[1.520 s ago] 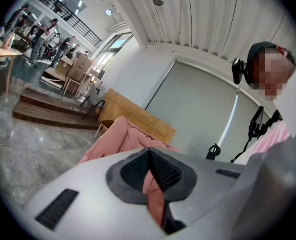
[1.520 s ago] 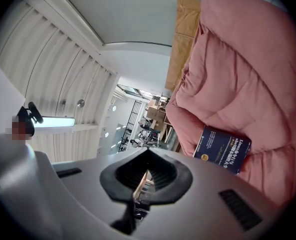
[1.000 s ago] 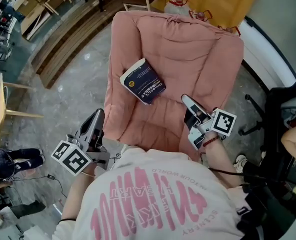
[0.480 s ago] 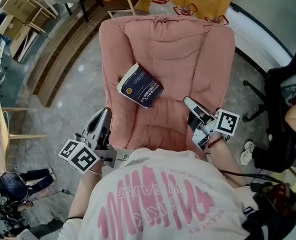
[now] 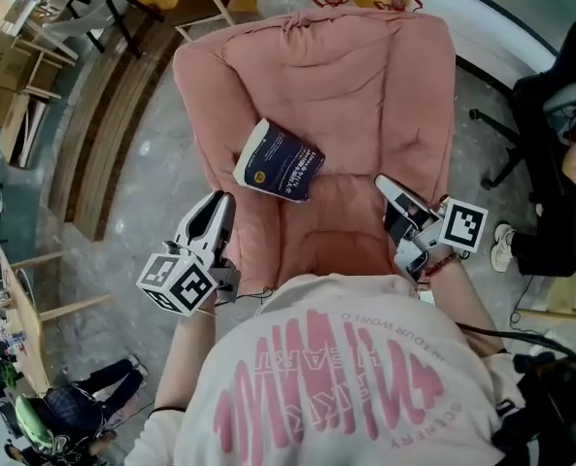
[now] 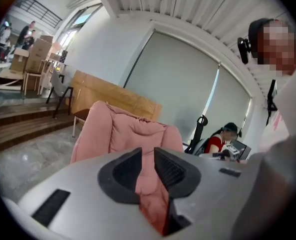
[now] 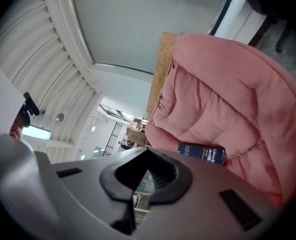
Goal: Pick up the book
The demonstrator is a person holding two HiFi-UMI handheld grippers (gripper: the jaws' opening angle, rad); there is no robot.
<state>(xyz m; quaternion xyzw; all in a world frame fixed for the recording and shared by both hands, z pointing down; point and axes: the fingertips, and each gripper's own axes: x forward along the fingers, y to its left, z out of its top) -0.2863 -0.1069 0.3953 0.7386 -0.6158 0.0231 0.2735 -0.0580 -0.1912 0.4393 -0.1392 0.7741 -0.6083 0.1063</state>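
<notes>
Over the seat, from the head view, the book is seen lying flat, cover up and turned cornerwise, near the fold where the pink armchair bends into its back. The left gripper is held beside the chair's left arm and the right gripper over the seat's right side. Both are near the book, and it is touched by neither.

Now the left gripper view: a narrow gap is shown between the jaws, and they are opening. Only pink cushion is seen through the gap and nothing is caught. No book is shown here.

Over to the right gripper view: the jaws are pressed together on nothing, and the book's dark edge is seen ahead, resting on the cushion.

A thick softcover is judged likely, fairly stiff, moderately weighty, with a glossy cover that may slip. A grip across its thickness close to the spine is advised, so the pages are kept from fanning. The soft seat should give as a jaw is slid under.
</notes>
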